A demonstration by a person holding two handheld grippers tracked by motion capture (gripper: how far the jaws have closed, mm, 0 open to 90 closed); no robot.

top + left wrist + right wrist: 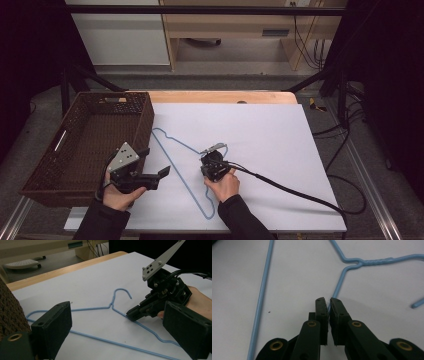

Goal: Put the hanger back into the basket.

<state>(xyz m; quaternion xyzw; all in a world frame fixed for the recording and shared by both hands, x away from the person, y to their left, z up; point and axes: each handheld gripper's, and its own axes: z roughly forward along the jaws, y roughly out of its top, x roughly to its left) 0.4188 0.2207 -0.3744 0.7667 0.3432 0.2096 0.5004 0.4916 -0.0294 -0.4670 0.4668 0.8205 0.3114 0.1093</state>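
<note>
A light-blue wire hanger (173, 165) lies flat on the white sheet (265, 135), its hook (122, 290) toward the far side. My right gripper (205, 161) points down at the hanger's sloped arm just below the twisted neck (372, 262). In the right gripper view its jaws (325, 301) are shut on that thin wire. My left gripper (154, 162) hovers to the left of the hanger beside the basket. Its jaws (118, 310) stand wide open with nothing between them, and they face the right gripper (130, 314).
A dark brown woven basket (90, 145) sits at the table's left side, with its wall (10, 312) close to my left gripper. The right gripper's black cable (290, 190) trails off to the right over the sheet. A wooden table edge (220, 96) runs along the back.
</note>
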